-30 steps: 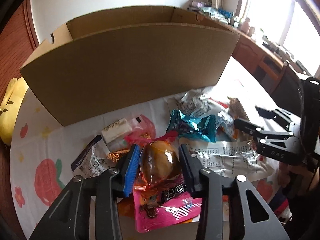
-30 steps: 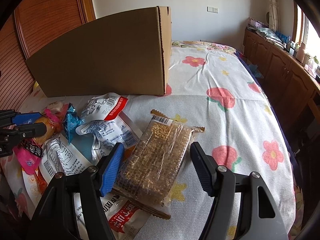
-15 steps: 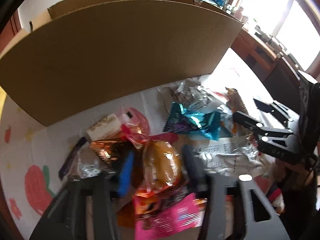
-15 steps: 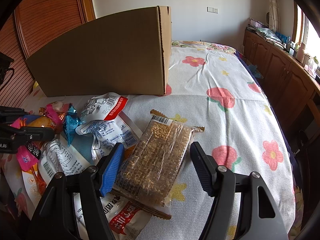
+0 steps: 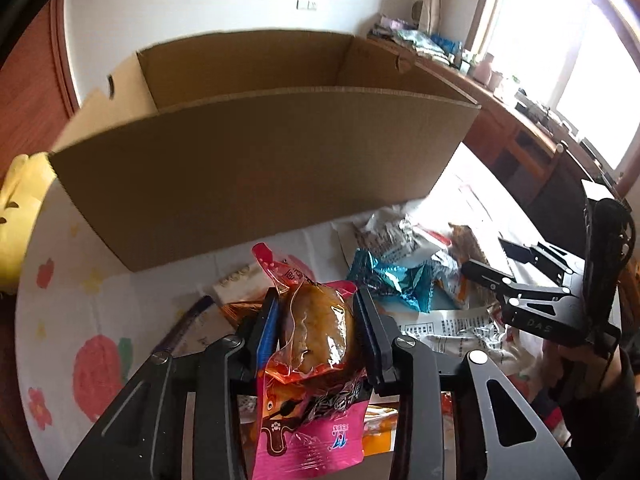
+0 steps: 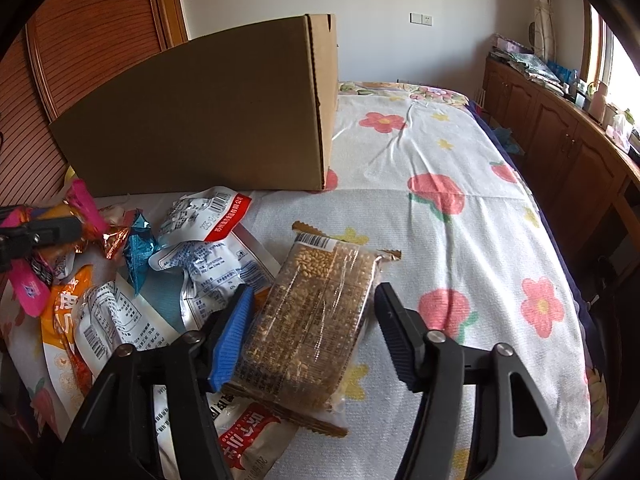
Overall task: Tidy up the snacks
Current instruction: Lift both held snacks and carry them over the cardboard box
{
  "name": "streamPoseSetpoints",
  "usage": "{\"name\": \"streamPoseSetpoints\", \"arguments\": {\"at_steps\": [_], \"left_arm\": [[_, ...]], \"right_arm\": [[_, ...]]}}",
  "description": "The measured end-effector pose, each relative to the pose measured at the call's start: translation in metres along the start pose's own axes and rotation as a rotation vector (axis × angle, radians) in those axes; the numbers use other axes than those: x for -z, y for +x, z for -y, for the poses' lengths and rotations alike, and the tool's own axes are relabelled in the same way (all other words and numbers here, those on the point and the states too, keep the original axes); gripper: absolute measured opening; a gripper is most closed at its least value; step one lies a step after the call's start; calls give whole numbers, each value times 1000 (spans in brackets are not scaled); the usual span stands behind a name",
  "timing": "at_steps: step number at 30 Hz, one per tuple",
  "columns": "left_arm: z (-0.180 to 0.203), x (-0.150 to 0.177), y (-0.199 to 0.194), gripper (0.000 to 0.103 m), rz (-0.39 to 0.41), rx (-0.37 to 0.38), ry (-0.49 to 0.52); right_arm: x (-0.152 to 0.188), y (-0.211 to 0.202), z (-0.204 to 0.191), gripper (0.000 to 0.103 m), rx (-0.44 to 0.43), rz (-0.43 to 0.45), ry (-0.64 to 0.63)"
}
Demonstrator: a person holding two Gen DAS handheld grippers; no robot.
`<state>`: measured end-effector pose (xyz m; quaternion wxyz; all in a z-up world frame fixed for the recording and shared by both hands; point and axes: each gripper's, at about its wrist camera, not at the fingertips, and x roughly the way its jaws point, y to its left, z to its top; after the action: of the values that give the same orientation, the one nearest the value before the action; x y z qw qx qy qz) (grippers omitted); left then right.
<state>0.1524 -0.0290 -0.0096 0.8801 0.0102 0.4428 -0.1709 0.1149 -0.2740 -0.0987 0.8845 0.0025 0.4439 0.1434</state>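
My left gripper (image 5: 316, 322) is shut on a pink snack packet (image 5: 312, 344) with a brown bun inside, held above the snack pile in front of the open cardboard box (image 5: 256, 168). It also shows at the left of the right wrist view (image 6: 44, 232). My right gripper (image 6: 314, 326) is open, its jaws on either side of a clear pack of grain bars (image 6: 316, 320) that lies on the flowered cloth (image 6: 440, 184). The box stands beyond it (image 6: 200, 120). The right gripper shows in the left wrist view (image 5: 520, 276).
Loose snacks lie in a pile: a teal packet (image 5: 392, 280), white and silver bags (image 6: 200, 256), an orange bag (image 6: 68, 320). A yellow plush (image 5: 16, 216) sits left of the box. Wooden cabinets (image 6: 560, 136) run along the right.
My left gripper has lifted the pink packet up off the pile, toward the box. The right gripper and the grain bar pack have stayed put.
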Motion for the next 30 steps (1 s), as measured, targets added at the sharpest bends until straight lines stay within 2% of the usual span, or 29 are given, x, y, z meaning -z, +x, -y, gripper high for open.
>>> {"name": "streamPoseSetpoints", "arguments": {"at_steps": [4,18,30], "left_arm": [[4,4,-9,38,45,-2,1],[16,16,-11,38,114,-14,27],[6,24,-29,38,161,-4,26]], "right_arm": [[0,-3,4,46,3,-3,-21],[4,-22,13,44,-5,27,-12],[-1,-49,-7,44,-44,85,-50]]}}
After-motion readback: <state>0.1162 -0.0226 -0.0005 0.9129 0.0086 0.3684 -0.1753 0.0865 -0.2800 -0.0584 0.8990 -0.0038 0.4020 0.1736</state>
